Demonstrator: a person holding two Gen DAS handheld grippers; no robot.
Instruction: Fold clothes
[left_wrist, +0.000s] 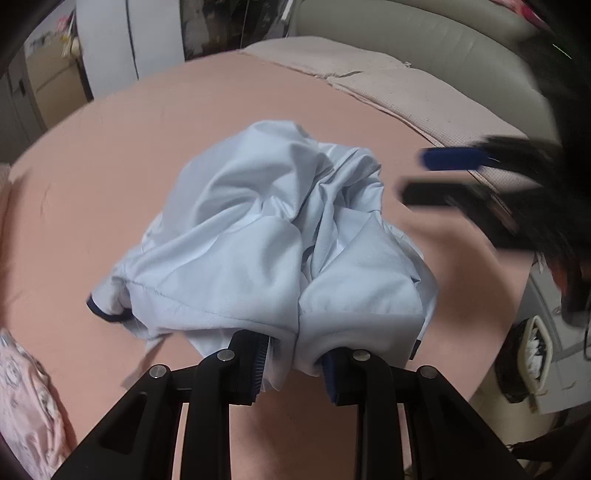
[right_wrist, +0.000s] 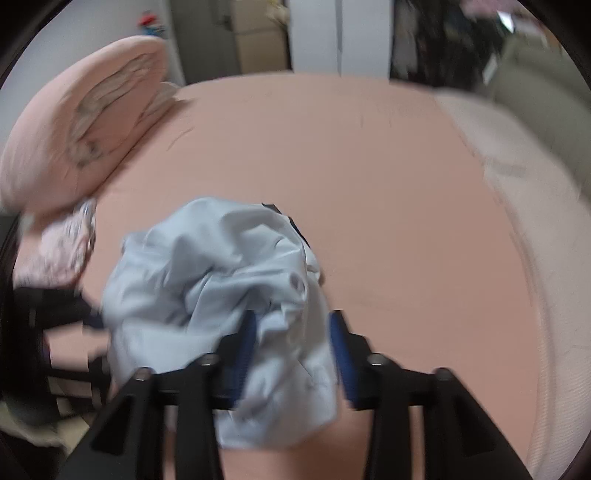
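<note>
A crumpled light blue garment with dark blue trim lies in a heap on the pink bed sheet. My left gripper is at its near edge, and a thick bunch of the fabric is pinched between the fingers and drapes over the tips. My right gripper hovers, blurred, just beyond the garment's right side, fingers apart with only sheet between them. In the right wrist view the garment fills the space under and ahead of the open right gripper. The left gripper shows dark at the garment's left edge.
A pink pillow lies at the far left of the bed, with a pink floral cloth below it. A quilted beige pad covers the bed's right side, with a grey padded backrest behind. Pink sheet stretches beyond the garment.
</note>
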